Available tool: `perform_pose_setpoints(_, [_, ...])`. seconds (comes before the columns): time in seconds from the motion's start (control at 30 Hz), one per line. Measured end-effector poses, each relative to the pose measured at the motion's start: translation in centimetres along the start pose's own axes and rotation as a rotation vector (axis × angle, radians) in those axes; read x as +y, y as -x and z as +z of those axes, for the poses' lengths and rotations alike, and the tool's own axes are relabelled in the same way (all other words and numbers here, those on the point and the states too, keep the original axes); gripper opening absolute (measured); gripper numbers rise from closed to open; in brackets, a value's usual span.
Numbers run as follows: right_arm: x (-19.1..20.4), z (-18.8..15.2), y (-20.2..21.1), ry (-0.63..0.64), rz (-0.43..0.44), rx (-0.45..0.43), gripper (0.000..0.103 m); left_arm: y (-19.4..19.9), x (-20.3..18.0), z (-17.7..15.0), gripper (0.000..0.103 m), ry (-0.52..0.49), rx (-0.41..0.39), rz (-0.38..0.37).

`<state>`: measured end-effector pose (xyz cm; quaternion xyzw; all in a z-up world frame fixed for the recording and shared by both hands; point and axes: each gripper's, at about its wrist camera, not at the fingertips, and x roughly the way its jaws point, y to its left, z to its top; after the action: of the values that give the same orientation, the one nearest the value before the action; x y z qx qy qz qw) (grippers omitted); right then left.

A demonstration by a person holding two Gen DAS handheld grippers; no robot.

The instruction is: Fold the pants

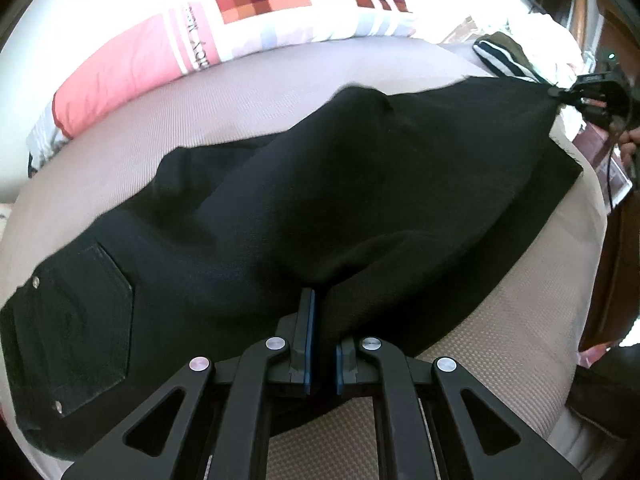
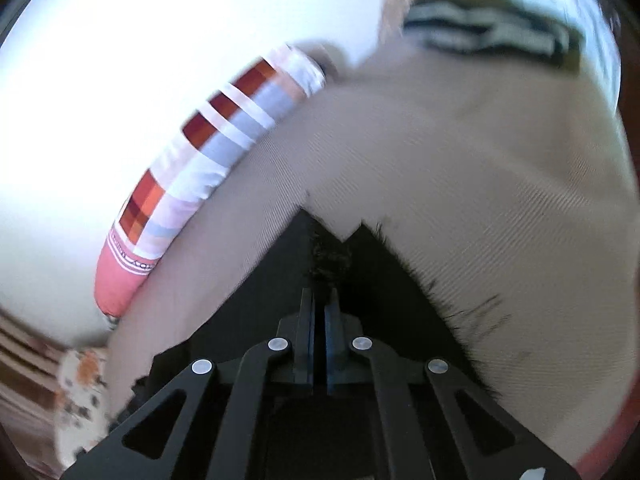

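Note:
Black pants [image 1: 304, 184] lie across a beige bed, waist and back pocket [image 1: 80, 312] at the lower left, legs running to the upper right. My left gripper [image 1: 322, 300] is shut on a fold of the pants near the front edge and lifts it. My right gripper [image 1: 576, 94] shows at the far right, shut on the frayed leg hem and holding it up. In the right wrist view the right gripper [image 2: 320, 300] pinches the black frayed hem [image 2: 332, 256], which drapes to both sides over the bed.
A pink, white and checked pillow [image 1: 168, 48] lies along the bed's far side; it also shows in the right wrist view [image 2: 224, 136]. A striped dark garment [image 1: 504, 56] sits at the far right corner. The beige bed cover [image 1: 500, 340] extends in front.

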<state>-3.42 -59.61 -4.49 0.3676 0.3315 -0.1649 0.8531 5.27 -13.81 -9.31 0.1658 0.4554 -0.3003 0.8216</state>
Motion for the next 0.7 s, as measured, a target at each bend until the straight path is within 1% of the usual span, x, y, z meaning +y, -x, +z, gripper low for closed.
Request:
perform_pose_setpoints(0.07, [0.1,-0.5,2.3,0.049,-0.070,-0.032,0.003,0.2,-0.3,0.0,0.008,-0.020,-0.005,-0.006])
perform_pose_setpoints(0.13, [-0.5,-1.3,3.3,0.066,-0.113,-0.033,0.003,0.1,-0.9,-0.3,0.008,-0.063,-0.005,0.000])
perform_pose_setpoints(0.2, [-1.8,-2.6,3.1,0.051,-0.158,-0.001,0.003,-0.2,-1.3,-0.6,0.008,-0.093,0.004,0.008])
perform_pose_setpoints(0.3, [-4.2,-4.5,1.3,0.022,-0.231,0.053,0.002,-0.7,-1.6,-1.1,0.009,-0.132,0.018,0.006])
perform_pose_setpoints(0.4, [-5.9,-5.5,0.6,-0.019,-0.252,0.077,0.002,-0.8,-1.7,-1.3,0.009,-0.169,0.016,0.002])
perform_pose_setpoints(0.47, [-6.0,-5.8,1.1,-0.028,-0.252,0.064,0.002,-0.6,-1.7,-1.3,0.009,-0.169,0.013,-0.005])
perform_pose_setpoints(0.53, [-5.7,-5.9,1.7,-0.010,-0.260,0.049,0.002,-0.5,-1.5,-1.3,0.009,-0.167,0.009,-0.017])
perform_pose_setpoints(0.67, [-6.6,-6.0,1.2,-0.022,-0.303,0.051,0.002,-0.3,-1.4,-1.6,0.009,-0.172,-0.001,-0.031])
perform_pose_setpoints(0.7, [-7.0,-6.1,1.2,-0.030,-0.301,0.053,0.001,-0.1,-1.3,-1.6,0.009,-0.170,-0.003,-0.041])
